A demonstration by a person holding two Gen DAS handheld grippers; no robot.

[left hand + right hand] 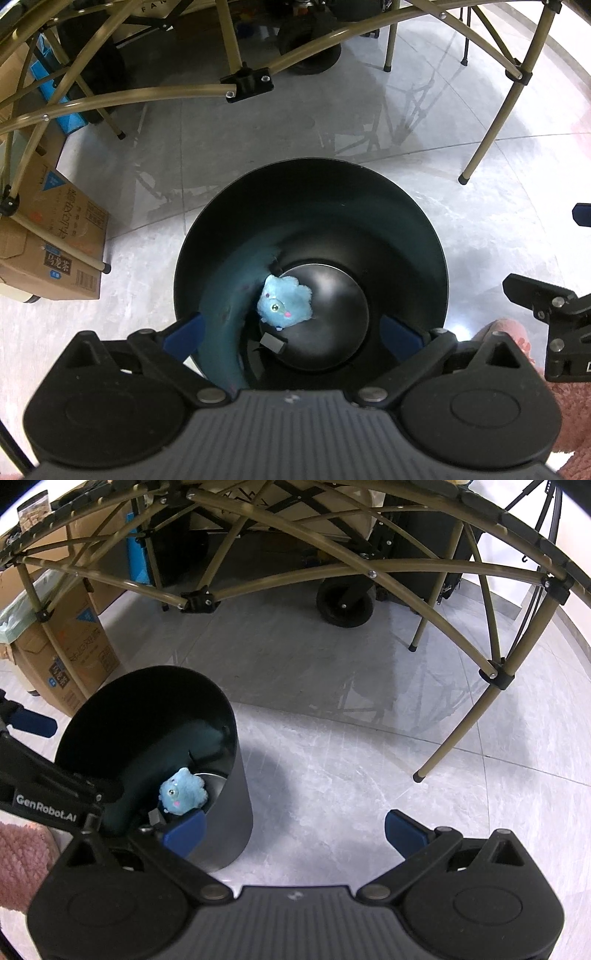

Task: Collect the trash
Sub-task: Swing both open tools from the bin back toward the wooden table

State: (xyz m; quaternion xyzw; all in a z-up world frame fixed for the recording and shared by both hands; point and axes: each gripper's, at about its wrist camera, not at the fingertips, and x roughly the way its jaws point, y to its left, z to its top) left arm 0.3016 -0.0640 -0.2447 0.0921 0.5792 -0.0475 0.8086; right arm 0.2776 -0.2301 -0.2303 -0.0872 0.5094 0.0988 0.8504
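1. The blue plush toy point(284, 302) lies at the bottom of the black trash bin point(417, 236), against the wall at about 9 o'clock of the bin's floor in the left wrist view, with a small grey block point(273, 342) just beside it.
2. Judging by its fluffy pile, the toy should be light, soft and squashy, neither slippery nor fragile; a pinch across its round body would hold best, if it needed lifting at all.
3. The left gripper point(293, 334) hangs straight over the bin mouth, pointing steeply down, its blue fingers point(183, 334) spread wide with nothing between them.
4. The right gripper point(293, 830) sits at 3 o'clock of the bin, tilted down at the grey floor point(369, 738), fingers point(404, 830) wide apart and empty.
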